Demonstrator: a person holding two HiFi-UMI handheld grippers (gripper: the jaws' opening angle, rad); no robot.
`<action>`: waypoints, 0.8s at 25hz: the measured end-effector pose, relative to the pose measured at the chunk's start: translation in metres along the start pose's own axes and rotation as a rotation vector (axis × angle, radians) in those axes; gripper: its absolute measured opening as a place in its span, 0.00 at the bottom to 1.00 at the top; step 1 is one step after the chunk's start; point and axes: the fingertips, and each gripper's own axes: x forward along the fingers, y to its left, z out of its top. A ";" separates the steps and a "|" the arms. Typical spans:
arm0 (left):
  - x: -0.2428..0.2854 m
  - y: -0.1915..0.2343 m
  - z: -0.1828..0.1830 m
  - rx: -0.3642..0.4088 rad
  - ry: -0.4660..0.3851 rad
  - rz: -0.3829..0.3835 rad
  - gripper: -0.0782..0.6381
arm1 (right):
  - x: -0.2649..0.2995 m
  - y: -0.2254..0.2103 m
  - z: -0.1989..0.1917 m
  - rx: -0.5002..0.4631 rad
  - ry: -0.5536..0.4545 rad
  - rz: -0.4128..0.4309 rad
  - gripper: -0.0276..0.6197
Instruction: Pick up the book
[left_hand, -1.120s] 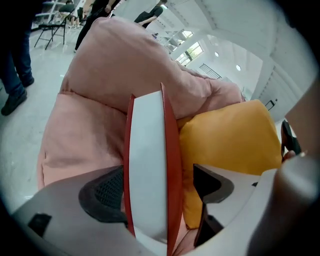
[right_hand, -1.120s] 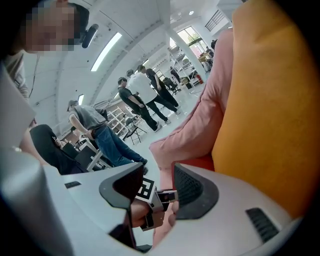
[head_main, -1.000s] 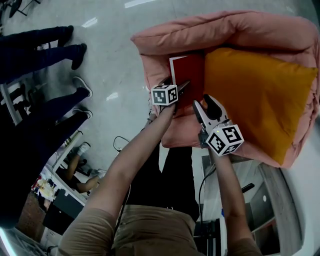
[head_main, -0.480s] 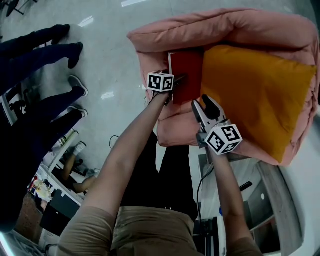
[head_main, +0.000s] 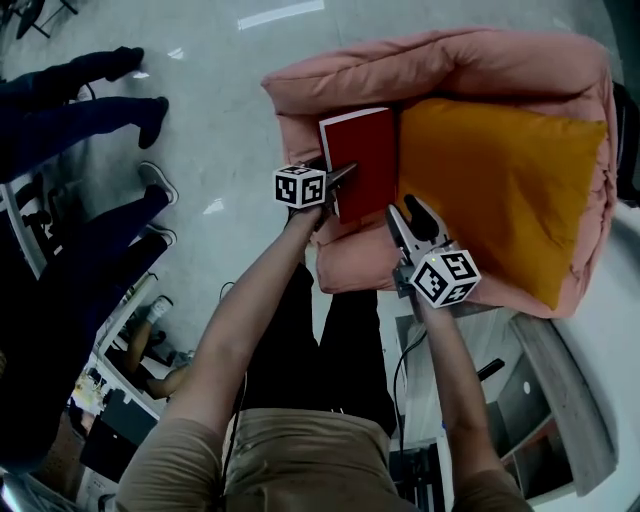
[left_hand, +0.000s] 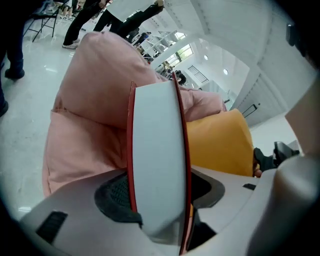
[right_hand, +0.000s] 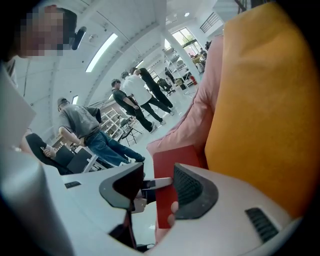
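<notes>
The red book (head_main: 362, 160) is tilted above the seat of a pink armchair (head_main: 440, 60), beside an orange cushion (head_main: 500, 180). My left gripper (head_main: 340, 178) has it by the near edge, and its jaws are closing on it. In the left gripper view the white page edge of the book (left_hand: 155, 150) stands upright between the jaws of that gripper (left_hand: 157, 200), and the pads press on both red covers. My right gripper (head_main: 408, 208) hovers open to the right of the book, over the seat's front. The right gripper view shows the gap of this gripper (right_hand: 157, 187) empty, with the book (right_hand: 180, 160) beyond it.
People (head_main: 60, 110) stand on the shiny floor to the left of the armchair. The armchair's padded arm (left_hand: 90, 100) rises left of the book. The orange cushion (right_hand: 265, 100) fills the right side of the seat. A pale surface (head_main: 600, 400) lies at the lower right.
The left gripper's jaws have closed onto the book and lifted it off the seat, up and slightly left. The right gripper has hardly moved.
</notes>
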 end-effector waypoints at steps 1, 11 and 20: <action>-0.011 -0.005 0.005 0.006 -0.008 -0.014 0.49 | -0.003 0.004 0.005 -0.003 -0.009 -0.004 0.35; -0.150 -0.079 0.050 0.045 -0.121 -0.095 0.48 | -0.053 0.072 0.057 -0.072 -0.057 -0.017 0.34; -0.261 -0.155 0.087 0.053 -0.242 -0.207 0.48 | -0.100 0.130 0.111 -0.143 -0.118 -0.032 0.34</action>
